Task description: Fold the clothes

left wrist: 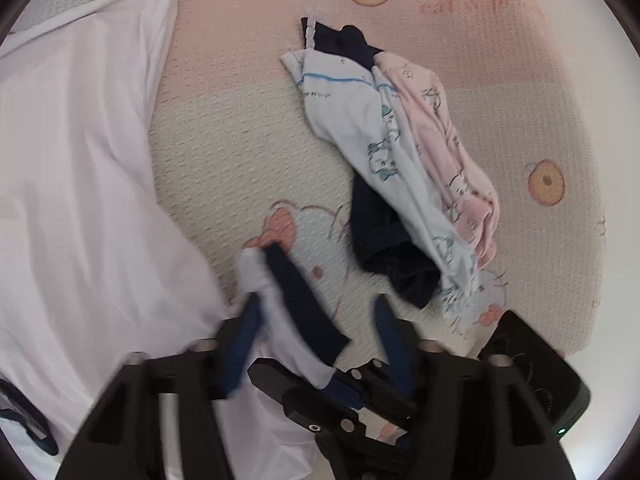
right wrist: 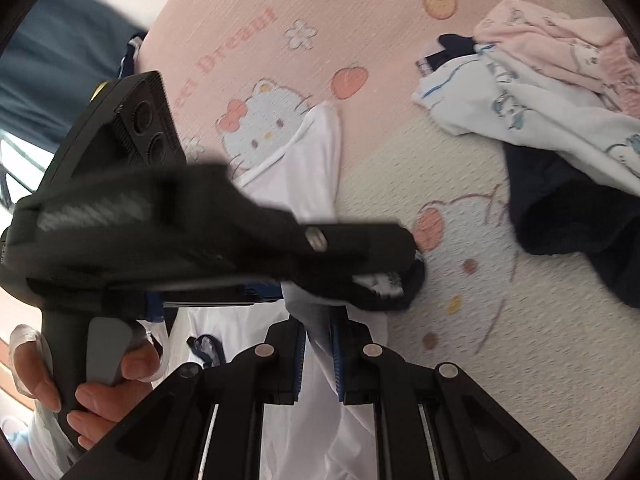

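Observation:
A white shirt with navy trim lies spread on the pink cartoon-print bed sheet, at the left of the left wrist view. Its navy-cuffed sleeve runs between the fingers of my left gripper, which stands open around it. My right gripper is shut on white fabric of the same shirt and sits just behind the left gripper's body, which crosses the right wrist view.
A heap of other clothes, light blue print, pink and navy, lies on the sheet to the right; it also shows in the right wrist view. A bare hand holds the left gripper's handle. A dark phone-like device is at lower right.

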Tool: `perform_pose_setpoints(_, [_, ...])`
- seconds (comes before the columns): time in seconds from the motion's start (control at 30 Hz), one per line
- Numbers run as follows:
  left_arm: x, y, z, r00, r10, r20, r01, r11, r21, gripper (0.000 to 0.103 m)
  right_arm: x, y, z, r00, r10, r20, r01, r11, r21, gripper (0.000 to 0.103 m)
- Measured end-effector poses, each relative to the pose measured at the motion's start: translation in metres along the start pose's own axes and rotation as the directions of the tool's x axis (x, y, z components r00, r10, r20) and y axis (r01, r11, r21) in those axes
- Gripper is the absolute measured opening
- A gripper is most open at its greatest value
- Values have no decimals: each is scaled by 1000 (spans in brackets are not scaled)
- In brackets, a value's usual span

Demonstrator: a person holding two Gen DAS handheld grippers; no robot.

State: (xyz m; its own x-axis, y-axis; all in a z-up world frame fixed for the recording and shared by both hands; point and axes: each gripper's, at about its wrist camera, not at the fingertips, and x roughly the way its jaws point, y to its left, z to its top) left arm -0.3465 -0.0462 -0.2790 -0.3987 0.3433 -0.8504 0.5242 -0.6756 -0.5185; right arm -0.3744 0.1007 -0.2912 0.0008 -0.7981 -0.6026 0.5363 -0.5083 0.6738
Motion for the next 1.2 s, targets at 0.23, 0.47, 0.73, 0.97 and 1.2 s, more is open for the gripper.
perform_pose_setpoints(0.23, [-9,9,-13,999,26,32,-27,999,40,17,4,9,-1,998,23,-50,-25,999,-42,11])
perform_pose_setpoints(0.47, [-12,25,-16,999,10,38,-10,1000,-19,17,-2,-7,-8,992,68,-110,-61,996,70,38])
perform_pose_setpoints(0.73, [-17,55,-25,998,-55,32,58,992,-114,17,-10,-37,-5,975,223,16,-215,917,335,53])
perform_pose_setpoints(0.97, [-4,55,-34,997,-83,6,83,991,-103,17,7,-50,-2,996,90,-23,-72,901,429,53])
perform_pose_setpoints(1.2, [0,46,-36,997,-81,18,82,994,-70,17,24,-43,-8,999,27,-40,-10,926,377,26])
